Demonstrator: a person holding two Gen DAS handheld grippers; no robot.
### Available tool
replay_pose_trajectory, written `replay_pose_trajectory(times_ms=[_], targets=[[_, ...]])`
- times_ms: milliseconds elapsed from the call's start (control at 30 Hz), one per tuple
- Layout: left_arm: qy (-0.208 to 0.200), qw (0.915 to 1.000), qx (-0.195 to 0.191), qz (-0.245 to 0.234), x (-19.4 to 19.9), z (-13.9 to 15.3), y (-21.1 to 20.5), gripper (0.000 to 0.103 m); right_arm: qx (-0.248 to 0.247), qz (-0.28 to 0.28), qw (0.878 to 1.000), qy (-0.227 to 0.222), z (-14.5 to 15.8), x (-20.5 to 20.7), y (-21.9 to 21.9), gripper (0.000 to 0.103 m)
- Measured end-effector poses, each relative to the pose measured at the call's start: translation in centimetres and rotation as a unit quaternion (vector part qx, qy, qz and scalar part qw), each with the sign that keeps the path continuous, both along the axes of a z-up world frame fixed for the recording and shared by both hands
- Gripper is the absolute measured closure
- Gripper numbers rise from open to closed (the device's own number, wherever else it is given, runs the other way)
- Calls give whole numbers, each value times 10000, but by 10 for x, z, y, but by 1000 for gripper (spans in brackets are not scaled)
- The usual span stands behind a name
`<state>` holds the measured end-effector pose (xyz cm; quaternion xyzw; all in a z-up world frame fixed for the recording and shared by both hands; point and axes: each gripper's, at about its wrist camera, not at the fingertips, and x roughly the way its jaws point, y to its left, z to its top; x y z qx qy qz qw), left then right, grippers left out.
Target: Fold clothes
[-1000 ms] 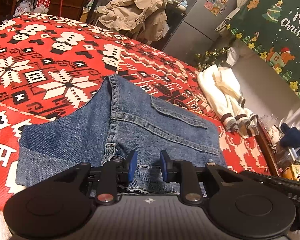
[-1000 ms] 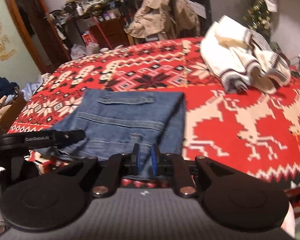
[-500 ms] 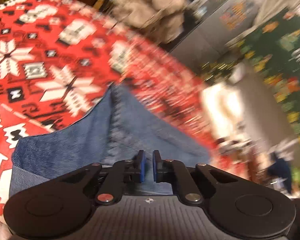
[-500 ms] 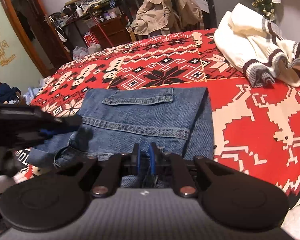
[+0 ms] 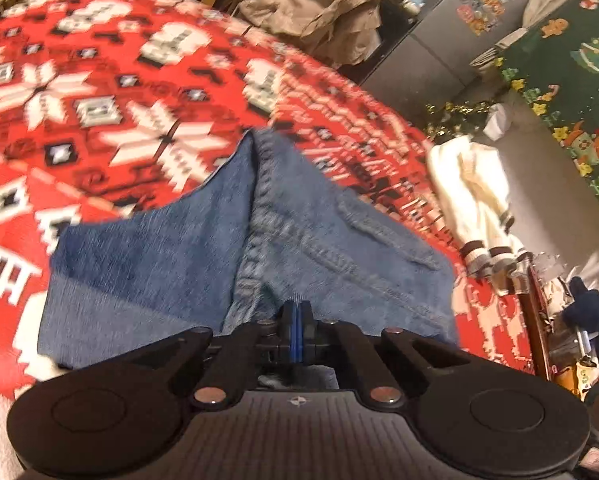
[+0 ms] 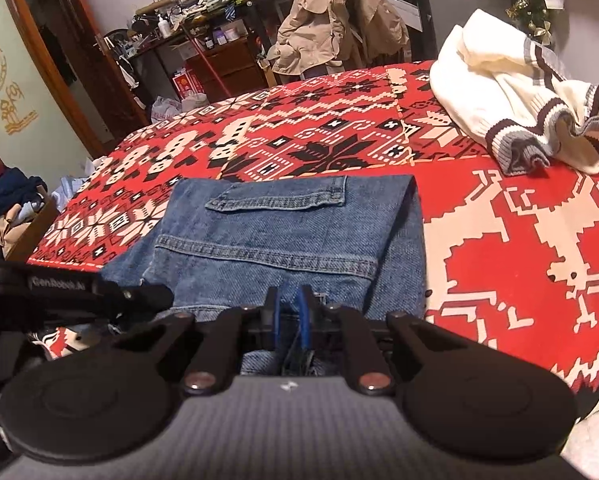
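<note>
1. At the bottom of the left wrist view, the left gripper point(image 5: 296, 322) has its blue pads pressed flat together at the near hem of the folded jeans point(image 5: 227, 264); whether any denim is caught between them cannot be told.
2. In the right wrist view, the right gripper point(image 6: 289, 312) has its jaws nearly together, pinching the near edge of the jeans point(image 6: 283, 236), denim bunched between the pads.
3. Only this view shows the left gripper point(image 6: 139, 294) from the side, at lower left, its tip over the jeans' near-left corner.
4. The jeans lie mid-frame on the red patterned blanket point(image 6: 519, 248), pocket flap toward the far edge, long seams running left to right.
5. Farther, upper right, a cream sweater point(image 6: 511, 96) lies crumpled, well apart from the jeans.
6. Only the left view shows the green Christmas hanging point(image 5: 571, 60), at far right.
7. Beyond the blanket hangs a beige coat point(image 6: 331, 20).
</note>
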<state>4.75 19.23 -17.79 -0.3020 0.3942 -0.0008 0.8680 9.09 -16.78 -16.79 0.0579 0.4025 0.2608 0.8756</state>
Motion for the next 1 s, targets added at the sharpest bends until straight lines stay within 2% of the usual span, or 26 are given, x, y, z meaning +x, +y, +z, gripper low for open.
replay_pose_trajectory(times_ms=[167,267,300,400,633,733,900,1000], targets=[[-227,9997,-59,120,35,23,9,102,37,-1,10000,-3,0,-1,-2,92],[-5,9997,-137,207,63,18,18,101,59,2,10000,8,-1,-1,-3,92],[157,9996,-53,234,70,14,20,101,64,4,10000,10,-1,-1,-3,92],[374,9991,-8,188,71,-2,26,100,74,8,10000,10,-1,0,-3,92],[300,9990,-18,328,46,-4,39,100,82,23,10000,4,-2,0,-3,92],[268,9991,5,334,42,6,36,101,62,25,10000,-16,-2,-1,-3,92],[-71,9998,-193,-11,44,24,18,100,39,15,10000,-43,-2,-2,-2,91],[140,9998,106,-99,58,19,5,99,35,26,10000,-44,-2,-2,-2,91]])
